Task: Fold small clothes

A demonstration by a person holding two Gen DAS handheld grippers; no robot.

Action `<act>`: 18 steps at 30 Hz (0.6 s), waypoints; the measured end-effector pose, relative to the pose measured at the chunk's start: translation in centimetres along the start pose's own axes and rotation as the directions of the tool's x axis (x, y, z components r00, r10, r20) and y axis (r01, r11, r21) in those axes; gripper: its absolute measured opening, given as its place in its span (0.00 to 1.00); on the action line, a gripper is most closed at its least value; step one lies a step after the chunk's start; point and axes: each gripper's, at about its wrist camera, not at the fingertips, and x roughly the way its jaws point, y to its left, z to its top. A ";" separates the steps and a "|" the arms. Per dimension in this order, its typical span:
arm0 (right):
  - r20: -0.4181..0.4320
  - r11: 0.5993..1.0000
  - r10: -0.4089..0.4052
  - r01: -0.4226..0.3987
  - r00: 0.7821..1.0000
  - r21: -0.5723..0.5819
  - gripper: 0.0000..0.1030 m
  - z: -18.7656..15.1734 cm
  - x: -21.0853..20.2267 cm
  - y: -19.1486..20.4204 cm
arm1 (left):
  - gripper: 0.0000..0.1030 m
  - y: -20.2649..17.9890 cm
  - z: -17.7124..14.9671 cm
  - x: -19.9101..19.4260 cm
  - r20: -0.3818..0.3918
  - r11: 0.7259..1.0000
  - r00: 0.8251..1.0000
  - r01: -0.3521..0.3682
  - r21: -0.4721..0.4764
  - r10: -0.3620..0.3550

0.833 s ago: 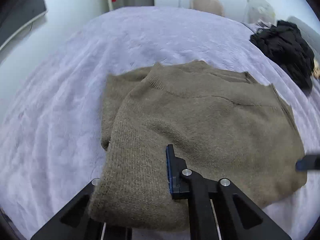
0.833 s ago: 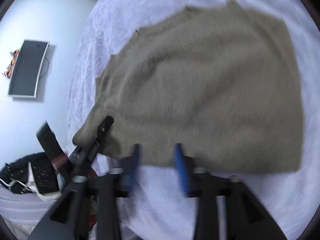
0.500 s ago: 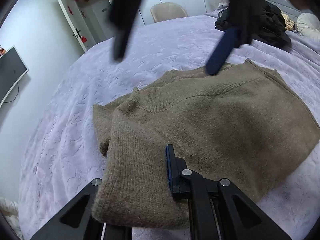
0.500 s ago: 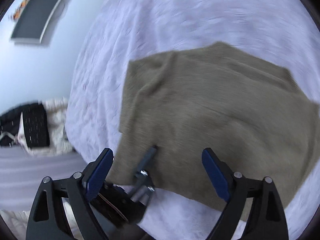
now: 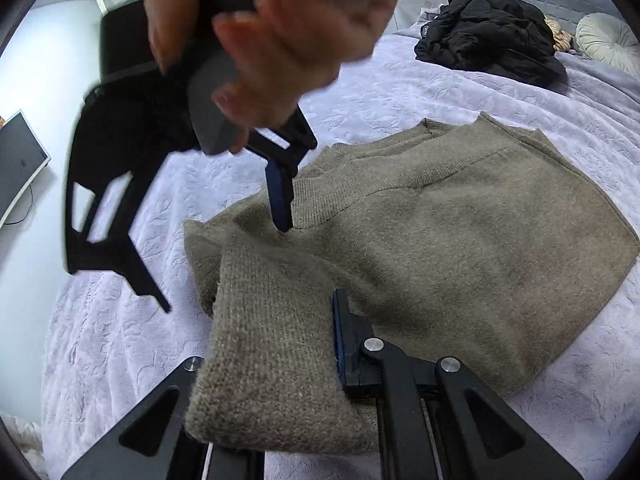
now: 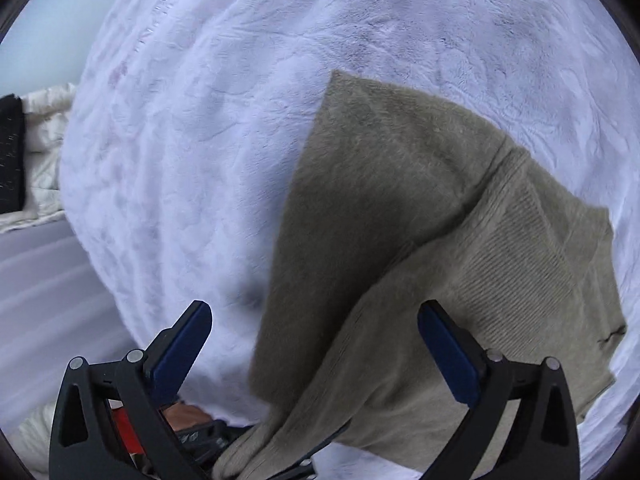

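Nearest in the left wrist view, the left hand-held gripper [image 5: 280,344] is clamped tight on a thick bunched edge of the olive-brown knitted sweater [image 5: 440,240], which wraps over its left finger; this pinch looks meant to pin the near corner so the fold cannot slide while the other side is worked. The sweater lies part-folded on the lilac bedspread [image 5: 400,92] of the bed, one layer doubled over another, ribbed neckline toward the far side. Just beyond the held corner, the right hand-held gripper [image 5: 224,256] hangs over the sweater's left edge, carried by the person's right hand [image 5: 264,40]; its jaws have just been opening and stand wide, one blue pad [image 5: 280,196] touching or nearly touching the knit, nothing pressed between them. In the right wrist view, its fingers straddle that edge, one over fabric, one over bare bedspread, so it seems placed to take a fresh hold there for the next fold. Farther off, a black jacket [image 5: 488,48] is heaped at the far right beside a round cushion [image 5: 608,40]; a monitor [image 5: 20,160] stands at the left.
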 end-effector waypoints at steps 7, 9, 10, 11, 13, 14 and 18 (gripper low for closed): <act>0.176 0.987 0.084 -0.106 0.981 0.122 0.18 -3.6 -3.2 -4.5 | 0.12 0.0 2.0 -2.0 0.032 0.999 0.999 0.020 -0.036 -0.019; 0.270 0.977 0.140 -0.178 0.953 0.119 0.18 -6.3 -5.6 -6.1 | 0.12 -0.7 3.4 -3.3 0.064 0.999 0.997 0.033 -0.028 -0.031; 0.302 0.972 0.163 -0.206 0.939 0.116 0.18 -7.2 -6.4 -6.9 | 0.11 -1.1 4.2 -3.9 0.083 0.999 0.996 0.039 -0.019 -0.037; 0.347 0.963 0.189 -0.242 0.918 0.116 0.18 -8.7 -7.6 -7.9 | 0.11 -1.9 5.2 -4.7 0.106 0.999 0.993 0.045 -0.004 -0.045; 0.425 0.947 0.227 -0.300 0.876 0.113 0.18 -11.1 -9.7 -10.0 | 0.12 -3.5 6.9 -5.8 0.141 0.998 0.988 0.056 0.026 -0.059; 0.472 0.941 0.240 -0.323 0.848 0.103 0.18 -12.8 -10.9 -11.0 | 0.12 -4.3 7.6 -6.3 0.156 0.997 0.985 0.063 0.040 -0.068; 0.616 0.927 0.233 -0.364 0.752 0.094 0.18 -19.5 -14.0 -14.7 | 0.11 -9.2 10.1 -8.1 0.217 0.985 0.969 0.089 0.147 -0.120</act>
